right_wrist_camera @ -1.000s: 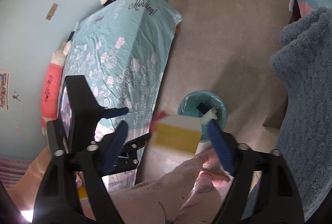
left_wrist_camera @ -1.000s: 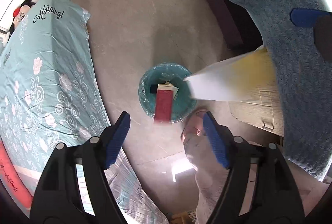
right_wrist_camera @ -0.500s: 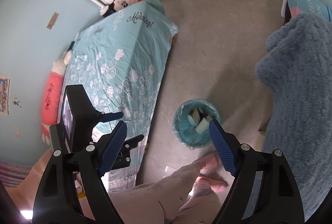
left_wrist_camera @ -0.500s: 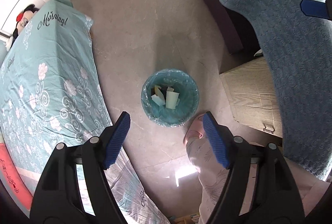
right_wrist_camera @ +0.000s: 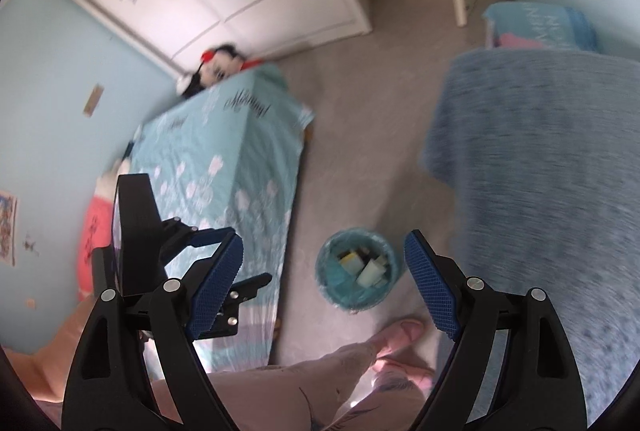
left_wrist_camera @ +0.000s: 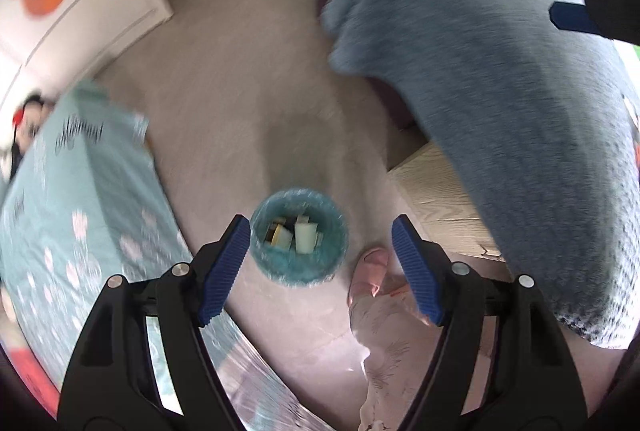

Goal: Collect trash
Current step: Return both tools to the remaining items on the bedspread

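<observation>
While both views blur with motion, read largest to smallest. Bed [right_wrist_camera: 224, 167] with teal floral cover at left; blue fleece blanket [left_wrist_camera: 500, 103] draped over furniture at right, partly over a wooden bench [left_wrist_camera: 436, 191]. Bare floor [left_wrist_camera: 248, 103] between them, serving as the walkway and holding the bin.

Trash bin [left_wrist_camera: 298, 245], lined with a teal bag, upright on the floor just beside the bed and near a slippered foot [left_wrist_camera: 370, 271]; judged placed there for reach from either side. Trash [left_wrist_camera: 296, 235] inside: several pale and yellow cartons or boxes, exact kinds too blurred to tell.

Left hand-held gripper [left_wrist_camera: 320, 267]: spread wide, nothing between the pads, held high above the bin. Right hand-held gripper [right_wrist_camera: 324, 283]: likewise spread wide and empty, also above the bin.

Judgement: both free for the next pickup. No loose trash visible on floor or bed.
</observation>
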`<move>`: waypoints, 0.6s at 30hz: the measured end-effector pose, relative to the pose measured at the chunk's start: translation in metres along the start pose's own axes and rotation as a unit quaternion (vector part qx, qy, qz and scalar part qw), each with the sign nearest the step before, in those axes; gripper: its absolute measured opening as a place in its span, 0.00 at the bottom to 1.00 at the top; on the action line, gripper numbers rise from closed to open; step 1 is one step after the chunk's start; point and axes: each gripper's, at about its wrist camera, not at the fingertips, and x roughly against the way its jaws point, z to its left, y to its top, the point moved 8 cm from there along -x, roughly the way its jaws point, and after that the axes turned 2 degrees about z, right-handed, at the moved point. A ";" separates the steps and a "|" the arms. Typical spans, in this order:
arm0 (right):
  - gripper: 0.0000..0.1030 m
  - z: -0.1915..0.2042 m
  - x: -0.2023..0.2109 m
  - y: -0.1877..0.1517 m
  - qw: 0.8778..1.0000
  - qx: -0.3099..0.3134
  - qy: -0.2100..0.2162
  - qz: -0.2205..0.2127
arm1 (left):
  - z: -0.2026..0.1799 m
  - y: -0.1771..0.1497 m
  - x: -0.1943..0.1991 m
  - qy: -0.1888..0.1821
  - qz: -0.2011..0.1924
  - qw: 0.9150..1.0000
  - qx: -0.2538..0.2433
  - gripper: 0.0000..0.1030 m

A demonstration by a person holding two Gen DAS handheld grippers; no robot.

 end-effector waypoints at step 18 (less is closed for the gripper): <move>0.85 -0.162 0.227 -0.124 0.948 -0.203 -0.140 -0.199 | -0.235 0.075 0.035 -0.061 -0.061 0.957 -0.277 0.78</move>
